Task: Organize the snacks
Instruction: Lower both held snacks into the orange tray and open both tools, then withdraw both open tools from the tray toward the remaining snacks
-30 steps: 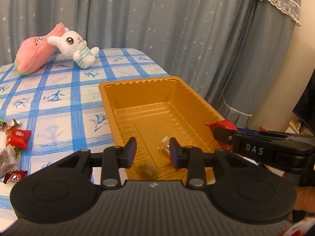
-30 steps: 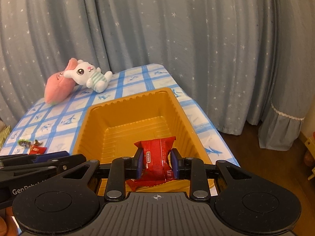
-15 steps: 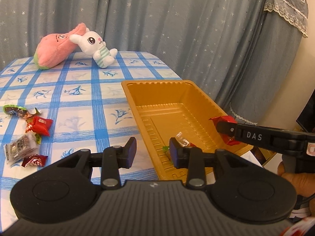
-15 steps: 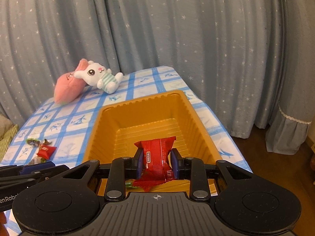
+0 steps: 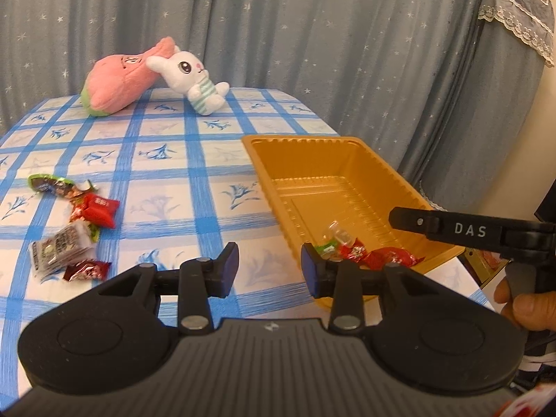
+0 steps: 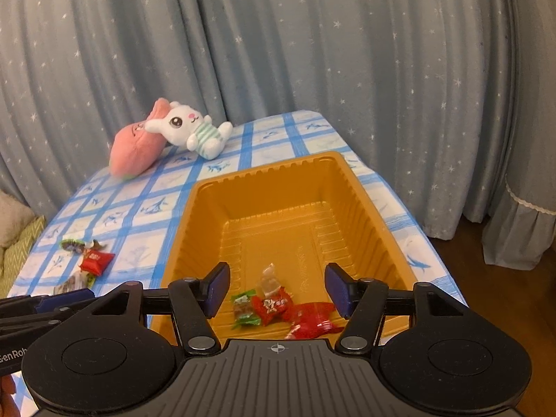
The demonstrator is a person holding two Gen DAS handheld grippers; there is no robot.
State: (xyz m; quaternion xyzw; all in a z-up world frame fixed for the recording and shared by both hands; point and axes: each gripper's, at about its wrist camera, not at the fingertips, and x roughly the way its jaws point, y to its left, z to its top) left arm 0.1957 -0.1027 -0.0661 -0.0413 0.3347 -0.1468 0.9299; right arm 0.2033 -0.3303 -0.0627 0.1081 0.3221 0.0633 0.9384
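Worktop (image 5: 166,180), blue-checked cloth, star curtain behind.

Tray (image 6: 358,187), gold plastic, at the right edge. Holds four wrapped snacks at its near end: green candy (image 6: 245,307), clear candy (image 6: 267,283), small red candy (image 6: 271,307), red bar (image 6: 311,318). The right wrist view shows all four; the left wrist view shows them partly behind its own finger.

Loose snacks (image 5: 74,229), five or so, near the left edge. The left wrist view shows the full group; the right wrist view shows only part.

Plush rabbit (image 5: 194,80) against pink plush (image 5: 121,83), far edge.

Right tool (image 6: 278,290): over the tray's near end, jaws opening, nothing between them; red bar lies below.

Left tool (image 5: 269,266): over the cloth beside the tray, jaws parted, opening slightly, empty.

Hand (image 5: 524,302) on the right tool's grip, left wrist view only.
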